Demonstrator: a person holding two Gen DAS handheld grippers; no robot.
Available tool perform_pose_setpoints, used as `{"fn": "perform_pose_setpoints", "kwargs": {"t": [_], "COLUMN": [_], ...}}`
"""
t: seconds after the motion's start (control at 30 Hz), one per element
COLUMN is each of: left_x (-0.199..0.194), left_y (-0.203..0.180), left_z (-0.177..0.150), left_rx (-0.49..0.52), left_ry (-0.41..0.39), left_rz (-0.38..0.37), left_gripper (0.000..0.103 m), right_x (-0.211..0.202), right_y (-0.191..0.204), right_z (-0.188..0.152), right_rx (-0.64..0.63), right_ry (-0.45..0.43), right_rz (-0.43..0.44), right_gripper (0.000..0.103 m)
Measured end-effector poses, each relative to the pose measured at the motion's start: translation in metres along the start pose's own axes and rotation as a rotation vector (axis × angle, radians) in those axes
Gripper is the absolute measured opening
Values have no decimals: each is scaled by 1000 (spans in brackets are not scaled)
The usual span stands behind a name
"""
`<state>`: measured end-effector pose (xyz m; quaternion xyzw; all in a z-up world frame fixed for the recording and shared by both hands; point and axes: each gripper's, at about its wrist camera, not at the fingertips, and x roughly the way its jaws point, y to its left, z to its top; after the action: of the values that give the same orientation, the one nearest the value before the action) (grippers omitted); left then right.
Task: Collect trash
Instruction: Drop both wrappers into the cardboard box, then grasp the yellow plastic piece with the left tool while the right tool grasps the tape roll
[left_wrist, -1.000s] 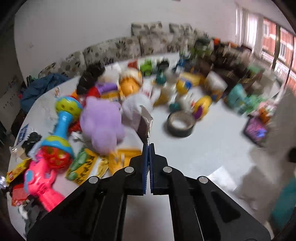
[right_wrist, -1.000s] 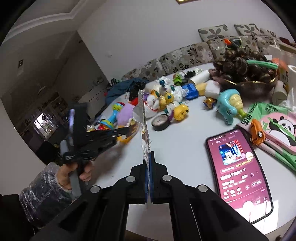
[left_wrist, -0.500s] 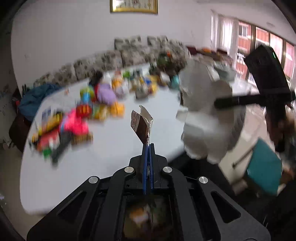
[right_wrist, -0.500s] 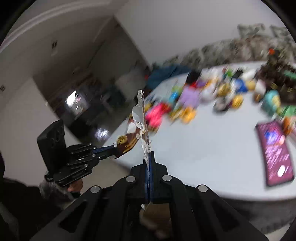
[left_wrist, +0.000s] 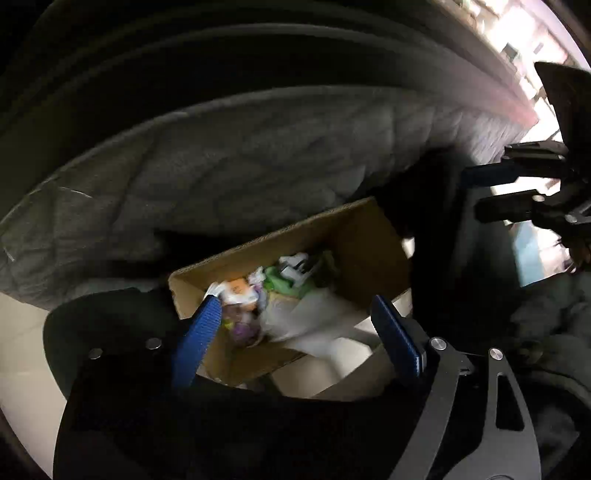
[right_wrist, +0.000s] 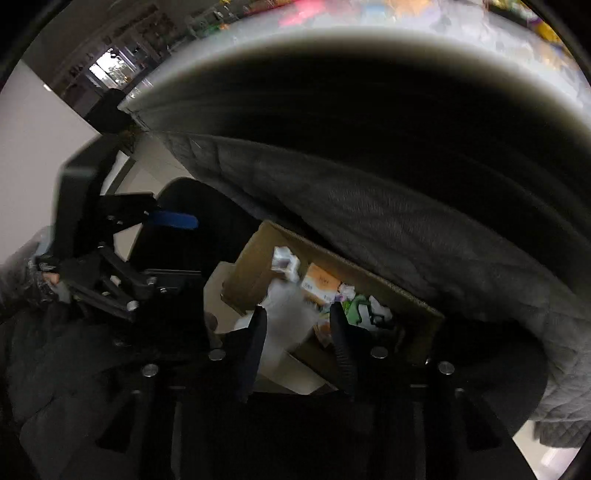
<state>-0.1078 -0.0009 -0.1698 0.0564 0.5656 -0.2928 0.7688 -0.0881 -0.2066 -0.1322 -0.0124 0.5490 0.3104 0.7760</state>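
A cardboard box (left_wrist: 365, 236) stands on the floor under the table, with wrappers, paper and a green piece (left_wrist: 284, 286) inside. My left gripper (left_wrist: 295, 308) is open and empty just above the box. The box also shows in the right wrist view (right_wrist: 251, 269), with white and orange trash (right_wrist: 319, 282) in it. My right gripper (right_wrist: 297, 314) is open and empty over the box. Each gripper shows in the other's view: the right one (left_wrist: 491, 192), the left one (right_wrist: 173, 219).
A grey quilted cloth (left_wrist: 240, 162) hangs from the table edge right behind the box, also in the right wrist view (right_wrist: 388, 225). The round tabletop rim (right_wrist: 332, 37) curves overhead. Pale floor (left_wrist: 18, 339) lies to the left.
Both grippers dropped from table height to the box on the floor and opened. The brown wrapper in the left and the torn wrapper in the right are no longer held.
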Motion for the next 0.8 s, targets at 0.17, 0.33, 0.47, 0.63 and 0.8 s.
{"fn": "perform_pose_setpoints", "kwargs": {"t": [0.17, 0.33, 0.47, 0.63, 0.8], "left_x": [-76, -137, -147, -147, -120], "left_y": [-15, -29, -30, -27, -22], "left_z": [22, 70, 103, 121, 150], "left_rx": [34, 19, -46, -88, -122], "left_ry": [-212, -429, -486, -496, -452], "left_rz": [-23, -20, -41, -26, 10], "left_gripper": [81, 89, 89, 89, 89], "right_x": [-107, -126, -101, -69, -46], "right_y": [-4, -67, -112, -149, -170], "right_z": [46, 137, 208, 243, 254], "right_rx": [-32, -28, -64, -100, -60], "right_ry": [-318, -401, -307, -149, -62], "right_rz": [-101, -332, -386, -402, -319], "right_gripper": [57, 58, 50, 39, 16]}}
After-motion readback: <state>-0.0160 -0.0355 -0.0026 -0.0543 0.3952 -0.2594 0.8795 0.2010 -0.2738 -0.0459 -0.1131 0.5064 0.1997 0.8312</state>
